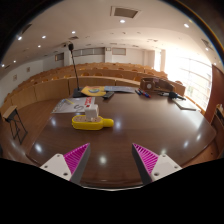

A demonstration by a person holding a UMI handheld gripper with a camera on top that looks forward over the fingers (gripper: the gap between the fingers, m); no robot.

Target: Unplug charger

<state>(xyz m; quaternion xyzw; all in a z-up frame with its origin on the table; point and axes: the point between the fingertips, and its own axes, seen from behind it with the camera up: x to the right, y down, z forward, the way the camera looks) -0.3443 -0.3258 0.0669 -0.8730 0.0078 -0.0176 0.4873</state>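
A yellow power strip (90,122) lies on the dark wooden table (140,125), ahead of my fingers and a little to the left. A white charger (91,113) is plugged into its top. My gripper (111,158) is open and empty, well short of the strip. Its pink pads (75,156) stand wide apart with only bare table between them.
A white sheet of paper (72,104) and a yellow tape-like object (95,91) lie beyond the strip. A brown bag (158,88) sits at the far right. A microphone stand (72,62) rises at the back. Rows of lecture-hall seats lie behind.
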